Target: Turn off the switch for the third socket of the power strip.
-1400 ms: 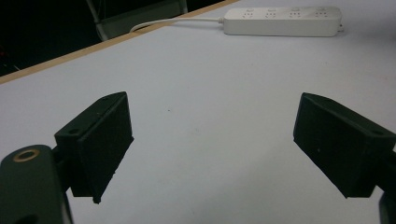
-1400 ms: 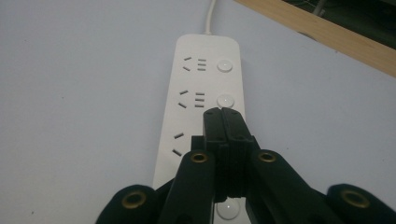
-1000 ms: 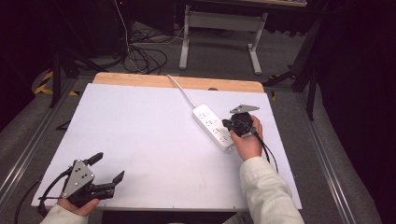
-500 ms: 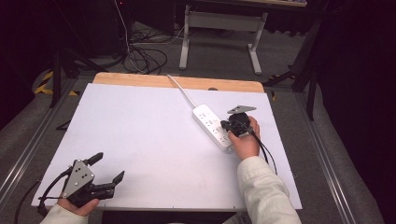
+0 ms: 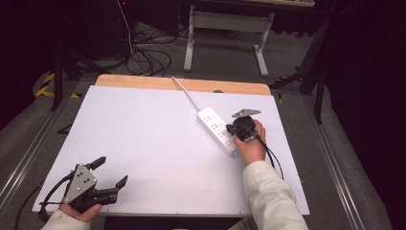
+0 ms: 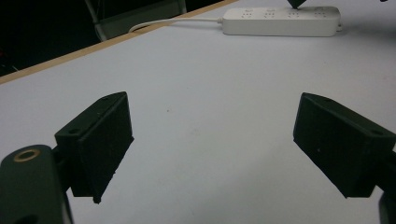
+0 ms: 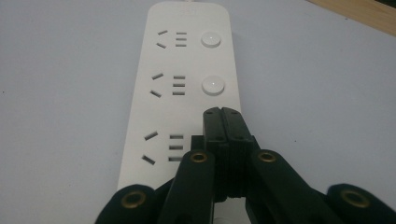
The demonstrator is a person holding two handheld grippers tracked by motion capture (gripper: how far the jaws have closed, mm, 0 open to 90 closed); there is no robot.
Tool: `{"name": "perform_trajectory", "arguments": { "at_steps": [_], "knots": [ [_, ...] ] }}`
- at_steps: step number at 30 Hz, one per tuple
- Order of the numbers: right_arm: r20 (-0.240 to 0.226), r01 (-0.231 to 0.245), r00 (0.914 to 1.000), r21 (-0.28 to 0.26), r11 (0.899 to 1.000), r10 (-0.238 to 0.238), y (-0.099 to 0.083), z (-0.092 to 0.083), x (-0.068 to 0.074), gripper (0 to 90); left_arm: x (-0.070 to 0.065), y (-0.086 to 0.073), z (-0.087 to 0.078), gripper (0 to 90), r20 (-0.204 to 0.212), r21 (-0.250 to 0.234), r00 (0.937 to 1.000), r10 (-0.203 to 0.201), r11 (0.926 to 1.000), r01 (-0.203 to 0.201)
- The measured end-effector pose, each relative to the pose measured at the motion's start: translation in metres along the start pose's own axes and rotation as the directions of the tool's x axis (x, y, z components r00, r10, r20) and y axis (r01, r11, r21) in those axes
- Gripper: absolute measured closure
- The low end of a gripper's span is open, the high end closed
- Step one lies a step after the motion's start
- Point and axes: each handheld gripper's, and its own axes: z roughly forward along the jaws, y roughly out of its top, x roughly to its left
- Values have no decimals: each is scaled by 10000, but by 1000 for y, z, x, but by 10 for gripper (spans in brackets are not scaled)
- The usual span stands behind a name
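Note:
A white power strip (image 5: 218,130) lies on the white table top at the right, its cord (image 5: 186,94) running to the far edge. It has three socket groups, each with a round button (image 7: 212,86). My right gripper (image 5: 235,130) is shut with nothing between its jaws, and their tips (image 7: 222,113) rest over the spot of the nearest button. My left gripper (image 5: 109,172) hovers open near the front left corner, far from the strip (image 6: 280,20), with bare table between its pads (image 6: 100,140).
The white board (image 5: 143,139) covers a wooden table whose edge (image 5: 143,82) shows at the back. Cables (image 5: 143,57) and a metal stand (image 5: 225,28) sit on the floor beyond it.

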Motion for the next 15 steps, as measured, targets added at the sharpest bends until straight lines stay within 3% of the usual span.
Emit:
{"name": "perform_trajectory", "arguments": {
  "at_steps": [8, 15],
  "knots": [
    [248, 198, 9995, 73, 9998, -200, -1, 2, 4, 900, 0, 0, 0, 124, 1, -14, 10000, 0, 10000, 0],
    [198, -11, 9998, 6, 10000, 11, -3, 2, 3, 900, 0, 0, 0, 124, -5, -9, 10000, 0, 10000, 0]
  ]
}}
